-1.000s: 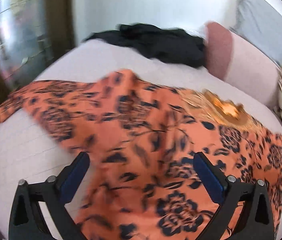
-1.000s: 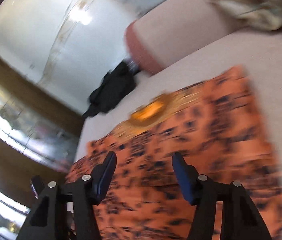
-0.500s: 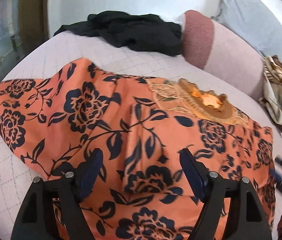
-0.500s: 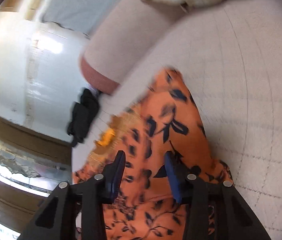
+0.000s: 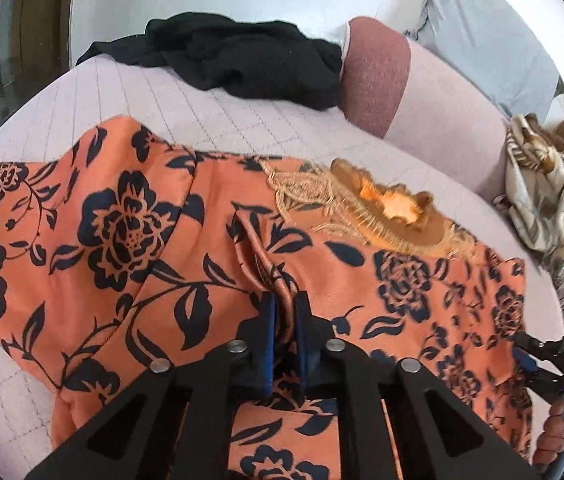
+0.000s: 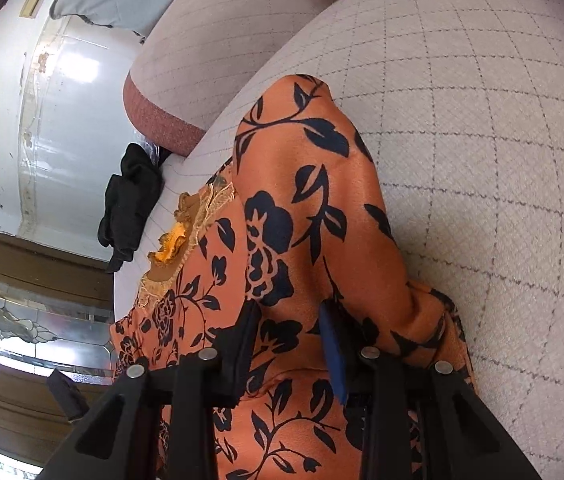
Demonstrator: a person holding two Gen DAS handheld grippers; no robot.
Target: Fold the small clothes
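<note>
An orange garment [image 5: 122, 240] with dark blue flowers and a gold lace neckline [image 5: 381, 208] lies spread on a pale quilted bed [image 5: 222, 120]. My left gripper [image 5: 283, 312] is shut on a pinched ridge of the orange cloth near its middle. My right gripper [image 6: 289, 328] has its jaws partly open, with the garment's right sleeve [image 6: 309, 184] running between the fingers; the cloth bulges up there. The right gripper also shows at the right edge of the left wrist view [image 5: 553, 360], at the garment's side.
A black garment [image 5: 242, 56] lies crumpled at the far end of the bed. A pink bolster [image 5: 421, 92] lies along the back. A beige patterned cloth [image 5: 549, 188] sits at the right. A wall and wooden glass panel [image 6: 22, 320] are on the left.
My left gripper has closed from wide open onto a fold of the orange cloth. My right gripper has dropped down over the right sleeve, which now lies between its fingers.
</note>
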